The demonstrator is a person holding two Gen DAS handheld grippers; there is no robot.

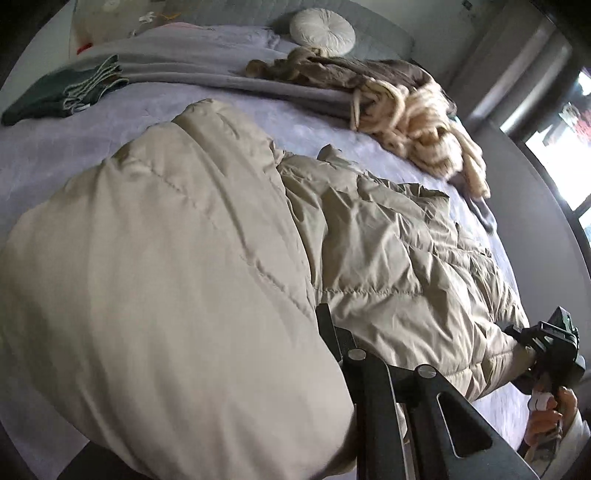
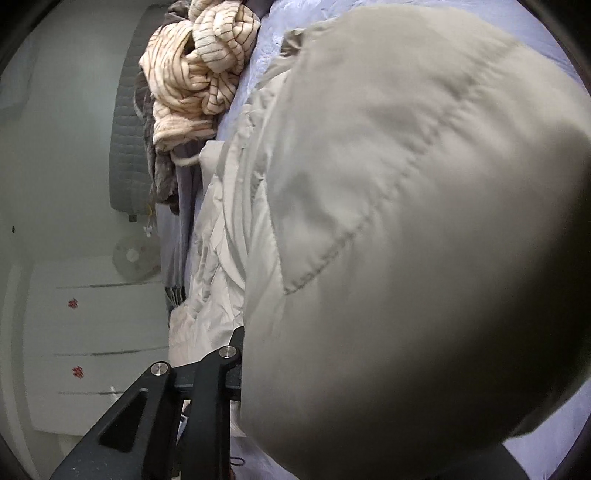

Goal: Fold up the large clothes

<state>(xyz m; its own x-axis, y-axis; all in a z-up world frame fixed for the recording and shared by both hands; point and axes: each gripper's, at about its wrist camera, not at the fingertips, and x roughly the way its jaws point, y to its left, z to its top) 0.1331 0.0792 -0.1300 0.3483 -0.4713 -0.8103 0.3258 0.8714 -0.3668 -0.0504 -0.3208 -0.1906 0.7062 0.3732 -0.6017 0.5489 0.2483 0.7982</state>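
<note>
A beige quilted puffer jacket (image 1: 369, 236) lies spread on the lavender bed sheet (image 1: 55, 155). One end of it is lifted and bulges close to the lens in the left wrist view. My left gripper (image 1: 327, 332) is shut on that lifted fold; one black finger (image 1: 328, 325) shows and cloth hides the other. At the far right of that view, my right gripper (image 1: 519, 343) pinches the jacket's lower edge, with a person's hand (image 1: 554, 413) on its handle. In the right wrist view the jacket (image 2: 406, 240) fills most of the picture and covers one finger of the right gripper (image 2: 240, 343).
A cream striped garment (image 1: 417, 122) (image 2: 195, 74) is heaped with brown clothes at the bed's far right. A folded dark green garment (image 1: 55, 96) lies far left. A grey blanket (image 1: 184, 66) and round pillow (image 1: 321, 31) sit by the headboard. White drawers (image 2: 92, 332) stand beside the bed.
</note>
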